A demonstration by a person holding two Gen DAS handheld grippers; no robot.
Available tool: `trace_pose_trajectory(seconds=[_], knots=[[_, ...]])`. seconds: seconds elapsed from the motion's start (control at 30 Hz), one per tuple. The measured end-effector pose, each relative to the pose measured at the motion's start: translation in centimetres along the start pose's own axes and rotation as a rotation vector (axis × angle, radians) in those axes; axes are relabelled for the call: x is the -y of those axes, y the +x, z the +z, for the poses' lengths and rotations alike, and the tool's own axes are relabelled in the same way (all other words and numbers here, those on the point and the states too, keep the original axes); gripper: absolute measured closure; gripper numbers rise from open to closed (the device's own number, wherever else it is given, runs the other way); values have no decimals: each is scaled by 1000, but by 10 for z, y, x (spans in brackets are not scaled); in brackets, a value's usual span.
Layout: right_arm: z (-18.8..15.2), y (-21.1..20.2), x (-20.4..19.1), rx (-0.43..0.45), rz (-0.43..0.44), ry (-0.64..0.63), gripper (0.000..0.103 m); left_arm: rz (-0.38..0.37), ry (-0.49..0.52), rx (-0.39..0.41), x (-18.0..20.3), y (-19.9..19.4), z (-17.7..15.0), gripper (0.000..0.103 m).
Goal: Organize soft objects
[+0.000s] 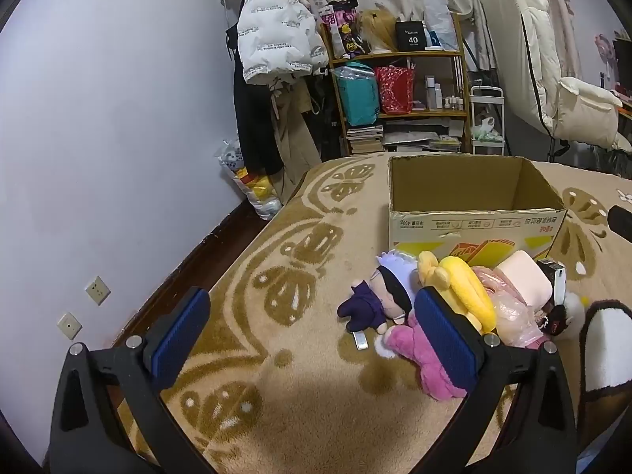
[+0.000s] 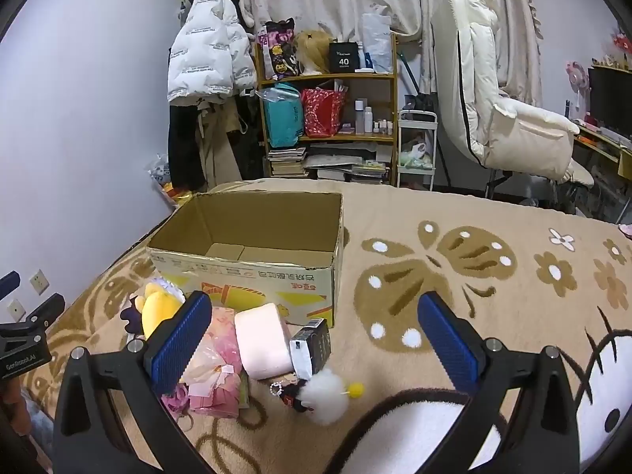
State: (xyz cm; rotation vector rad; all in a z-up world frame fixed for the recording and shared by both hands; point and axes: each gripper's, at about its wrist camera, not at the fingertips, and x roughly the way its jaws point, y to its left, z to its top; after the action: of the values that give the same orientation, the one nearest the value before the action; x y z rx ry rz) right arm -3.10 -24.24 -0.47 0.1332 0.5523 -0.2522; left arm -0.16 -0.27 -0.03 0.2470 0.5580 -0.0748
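Left gripper (image 1: pixel 312 333): jaws spread wide, nothing between them, hovering over the bed (image 1: pixel 276 375) left of the toy pile.
Purple-clothed doll (image 1: pixel 379 300): lying on the blanket, touching the pink plush (image 1: pixel 426 359).
Yellow plush (image 2: pixel 158 308): leaning against the cardboard box (image 2: pixel 252 276), which stands open near the bed's far left edge.
Pink cushion (image 2: pixel 262 339): just in front of the box.
White pom-pom (image 2: pixel 326 397): nearest, beside the cushion.
Right gripper (image 2: pixel 316 339): jaws spread wide, holding nothing, above the pile.
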Motion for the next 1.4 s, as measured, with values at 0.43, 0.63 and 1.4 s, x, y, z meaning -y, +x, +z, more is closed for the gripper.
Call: trace_pose_trajectory(seconds=[0.43,0.63,1.4], knots=[[-4,4,-5,-9,1,-13,0,-2,0,-3,0,0,0,1],[-5,3,-6,-12,5,-11,0,-3,-1,-5,1,1,-1,1],[-6,5,-7,-20,9,-9,0,-2,0,-9,0,2,-2,1]])
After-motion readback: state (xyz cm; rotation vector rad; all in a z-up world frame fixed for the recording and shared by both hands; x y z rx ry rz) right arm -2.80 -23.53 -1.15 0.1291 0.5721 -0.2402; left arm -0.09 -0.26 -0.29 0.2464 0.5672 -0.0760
